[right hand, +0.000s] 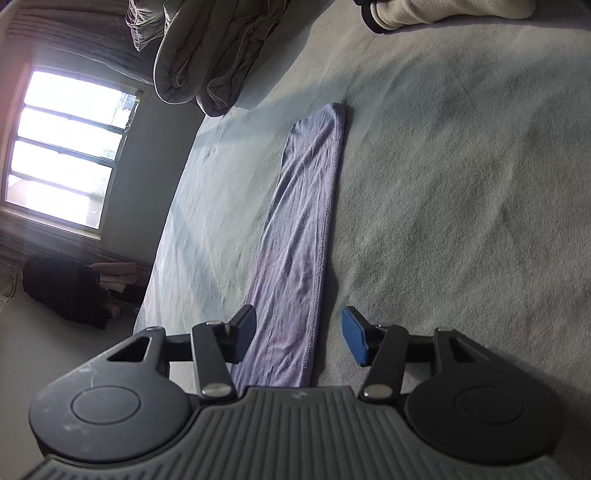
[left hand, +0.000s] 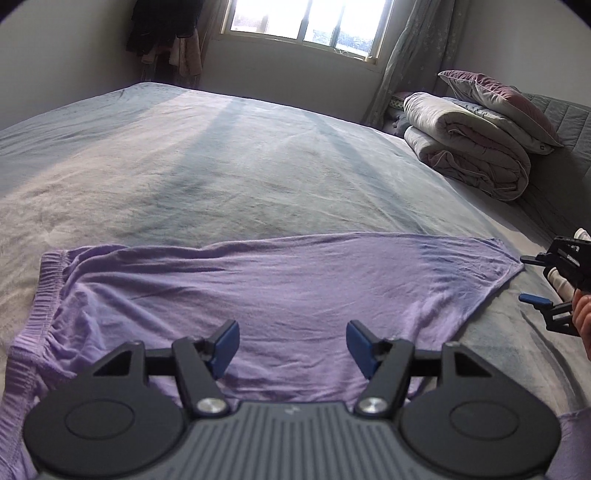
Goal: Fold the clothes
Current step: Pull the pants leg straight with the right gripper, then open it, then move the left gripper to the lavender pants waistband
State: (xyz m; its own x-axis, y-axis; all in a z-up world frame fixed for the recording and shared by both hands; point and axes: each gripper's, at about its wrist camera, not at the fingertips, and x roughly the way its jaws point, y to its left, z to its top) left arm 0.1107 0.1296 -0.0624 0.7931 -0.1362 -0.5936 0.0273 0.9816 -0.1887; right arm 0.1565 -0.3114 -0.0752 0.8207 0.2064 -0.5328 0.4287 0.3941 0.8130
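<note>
A lilac garment [left hand: 258, 288] with an elastic waistband at its left end lies flat across the grey bed sheet [left hand: 221, 166]. My left gripper [left hand: 292, 345] is open and empty, just above the garment's near part. My right gripper [left hand: 532, 280] shows at the right edge of the left wrist view, open, beside the garment's right corner. In the right wrist view the right gripper [right hand: 299, 338] is open over the near end of the garment [right hand: 303, 229], which runs away from it as a long strip. Its left finger is over the cloth and its right finger is over the sheet.
A rolled duvet [left hand: 465, 147] with a mauve pillow [left hand: 502, 99] on top sits at the far right of the bed; the duvet also shows in the right wrist view [right hand: 207, 55]. A window [left hand: 306, 22] and dark hanging clothes [left hand: 162, 29] are behind the bed.
</note>
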